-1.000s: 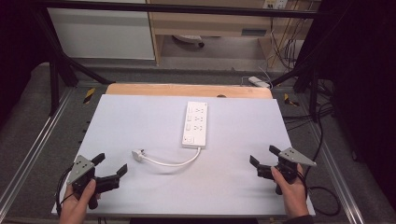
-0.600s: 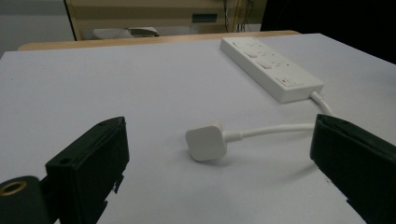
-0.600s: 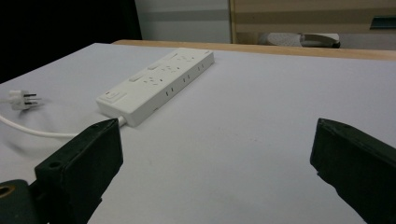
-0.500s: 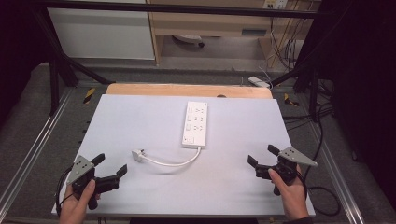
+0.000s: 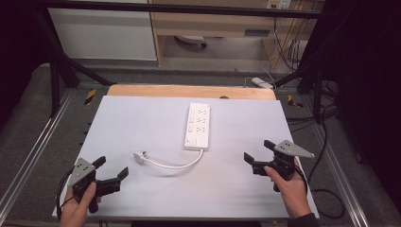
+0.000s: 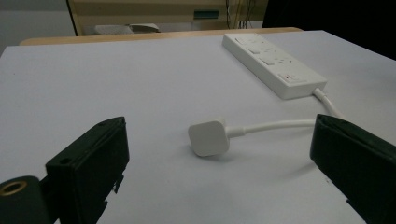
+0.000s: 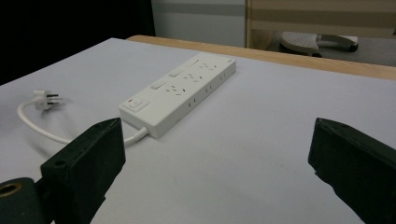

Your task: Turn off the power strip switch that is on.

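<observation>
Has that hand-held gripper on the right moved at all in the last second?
Yes, slightly. The right hand-held gripper has crept left, toward the power strip, which has stayed put on the table. Its jaws stand open.

White power strip point(image 5: 197, 126) lies flat mid-table, cord point(image 5: 172, 165) curled, plug point(image 5: 139, 155) loose.

High view overhead facing forward, gripper views low, close, sharing power strip point(image 5: 197, 126)
</observation>
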`<action>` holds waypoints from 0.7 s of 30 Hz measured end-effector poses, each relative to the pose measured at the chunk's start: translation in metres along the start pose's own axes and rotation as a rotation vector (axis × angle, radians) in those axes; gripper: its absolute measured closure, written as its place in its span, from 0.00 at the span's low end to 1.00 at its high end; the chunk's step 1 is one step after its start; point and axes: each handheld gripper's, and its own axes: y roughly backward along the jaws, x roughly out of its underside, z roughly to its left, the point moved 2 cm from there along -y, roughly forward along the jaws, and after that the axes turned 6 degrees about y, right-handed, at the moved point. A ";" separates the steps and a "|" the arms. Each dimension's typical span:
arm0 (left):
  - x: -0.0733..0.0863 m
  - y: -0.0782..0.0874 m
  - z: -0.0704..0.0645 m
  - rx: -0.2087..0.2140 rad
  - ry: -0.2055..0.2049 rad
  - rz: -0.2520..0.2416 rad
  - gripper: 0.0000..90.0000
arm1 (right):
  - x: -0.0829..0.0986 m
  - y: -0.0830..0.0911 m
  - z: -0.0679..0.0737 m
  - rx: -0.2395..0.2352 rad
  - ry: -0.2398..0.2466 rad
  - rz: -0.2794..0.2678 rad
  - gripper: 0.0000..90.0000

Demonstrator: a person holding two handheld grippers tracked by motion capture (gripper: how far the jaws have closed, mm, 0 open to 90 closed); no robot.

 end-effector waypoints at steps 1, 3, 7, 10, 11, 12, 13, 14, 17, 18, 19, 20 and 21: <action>0.000 0.000 0.000 -0.001 0.000 0.000 0.05 | -0.002 -0.001 0.000 -0.003 -0.007 0.001 0.05; 0.000 -0.001 -0.001 0.002 -0.002 0.004 0.05 | -0.007 -0.004 -0.002 0.000 -0.006 0.010 0.04; 0.000 -0.001 -0.001 0.003 -0.005 0.005 0.05 | -0.017 -0.008 -0.004 0.000 -0.006 0.011 0.04; 0.000 -0.001 -0.001 0.003 -0.008 0.008 0.05 | -0.023 -0.012 -0.006 0.010 -0.020 0.015 0.05; 0.000 -0.001 -0.001 0.002 -0.009 0.008 0.05 | -0.025 -0.014 -0.006 0.004 -0.024 0.017 0.05; 0.000 -0.001 -0.001 0.002 -0.009 0.008 0.05 | -0.026 -0.015 -0.006 0.000 -0.024 0.018 0.05; 0.000 -0.001 -0.001 0.002 -0.010 0.008 0.05 | -0.028 -0.016 -0.007 -0.002 -0.022 0.018 0.06; 0.000 -0.001 -0.001 0.002 -0.010 0.008 0.05 | -0.028 -0.016 -0.007 -0.002 -0.022 0.018 0.06; 0.001 -0.001 -0.001 0.002 -0.008 0.008 0.05 | -0.035 -0.021 -0.008 -0.004 -0.021 0.020 0.06; 0.001 -0.001 -0.001 0.003 -0.010 0.011 0.05 | -0.037 -0.022 -0.008 -0.005 -0.021 0.018 0.06; 0.001 -0.001 -0.001 0.003 -0.010 0.010 0.05 | -0.039 -0.023 -0.008 -0.007 -0.022 0.019 0.06; 0.001 -0.001 -0.001 0.004 -0.010 0.012 0.05 | -0.041 -0.024 -0.008 -0.008 -0.016 0.018 0.07; 0.001 -0.001 -0.001 0.005 -0.010 0.012 0.05 | -0.043 -0.025 -0.008 -0.008 -0.013 0.018 0.07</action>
